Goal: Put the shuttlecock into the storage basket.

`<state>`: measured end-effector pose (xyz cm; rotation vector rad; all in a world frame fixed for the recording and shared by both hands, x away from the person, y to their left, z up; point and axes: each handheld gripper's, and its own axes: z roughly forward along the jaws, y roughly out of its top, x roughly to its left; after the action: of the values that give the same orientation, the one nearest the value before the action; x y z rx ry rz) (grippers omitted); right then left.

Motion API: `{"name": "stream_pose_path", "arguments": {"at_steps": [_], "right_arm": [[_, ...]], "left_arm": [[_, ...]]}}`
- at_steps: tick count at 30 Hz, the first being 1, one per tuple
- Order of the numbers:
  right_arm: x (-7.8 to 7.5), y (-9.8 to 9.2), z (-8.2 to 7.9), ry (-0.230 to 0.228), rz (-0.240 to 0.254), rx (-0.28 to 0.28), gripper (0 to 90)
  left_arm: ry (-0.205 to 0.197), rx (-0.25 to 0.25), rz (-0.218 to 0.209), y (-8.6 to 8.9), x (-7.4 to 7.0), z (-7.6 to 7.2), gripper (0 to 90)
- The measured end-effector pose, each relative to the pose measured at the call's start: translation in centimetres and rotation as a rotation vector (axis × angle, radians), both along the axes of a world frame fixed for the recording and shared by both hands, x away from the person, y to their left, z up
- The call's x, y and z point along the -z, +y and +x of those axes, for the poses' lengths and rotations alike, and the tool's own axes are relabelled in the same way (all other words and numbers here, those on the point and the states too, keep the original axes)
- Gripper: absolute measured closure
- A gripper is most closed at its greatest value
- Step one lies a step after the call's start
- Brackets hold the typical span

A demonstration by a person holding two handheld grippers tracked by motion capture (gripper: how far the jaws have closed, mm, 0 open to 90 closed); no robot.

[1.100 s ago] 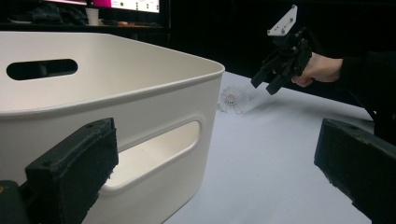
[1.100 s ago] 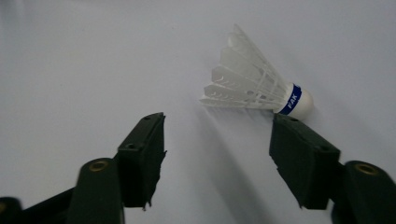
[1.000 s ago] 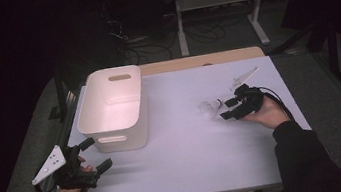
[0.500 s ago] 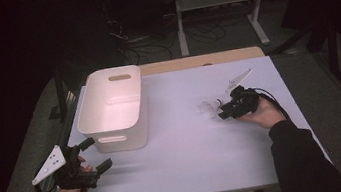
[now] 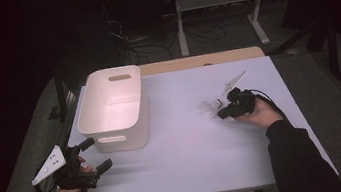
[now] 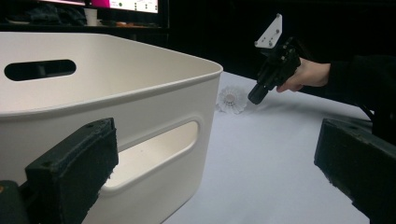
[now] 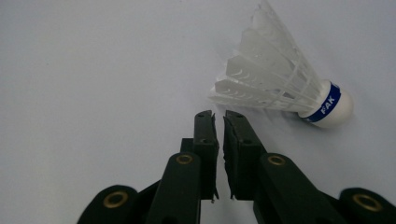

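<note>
A: Right gripper [image 7: 219,116] status?

B: Jaws have just been closing, now nearly together with a thin slit and nothing between them. The shuttlecock [image 7: 285,81] lies on its side just beyond the tips, off to one side, not gripped.

A: Where on the table [image 5: 193,163]?

B: Right half, nearer the far edge than the near one. Feather skirt towards the gripper, white cork with blue band pointing away.

A: Left gripper [image 5: 93,155]?

B: Jaws wide apart, holding nothing, at the near-left corner just in front of the white plastic bin [image 5: 115,109].
</note>
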<state>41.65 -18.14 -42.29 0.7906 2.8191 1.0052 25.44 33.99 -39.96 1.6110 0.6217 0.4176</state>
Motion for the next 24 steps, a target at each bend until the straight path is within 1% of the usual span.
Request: {"name": "stream_pose_path", "arguments": {"at_steps": [5, 10, 17, 24], "right_arm": [[-0.1, 0.4, 0.3, -0.001, -0.009, -0.022, 88.4], [-0.1, 1.0, 0.5, 0.01, -0.032, -0.049, 88.9], [0.2, 1.3, 0.7, 0.024, -0.046, -0.048, 89.0], [0.6, 1.4, 1.0, 0.022, -0.05, -0.04, 89.0]], "left_arm": [[0.0, -0.001, 0.0, 0.0, 0.0, 0.0, 0.0], [-0.001, 0.0, -0.001, 0.0, 0.0, 0.0, 0.0], [-0.001, 0.001, -0.001, 0.0, 0.0, 0.0, 0.0], [0.0, 0.001, -0.002, 0.0, 0.0, 0.0, 0.0]]}}
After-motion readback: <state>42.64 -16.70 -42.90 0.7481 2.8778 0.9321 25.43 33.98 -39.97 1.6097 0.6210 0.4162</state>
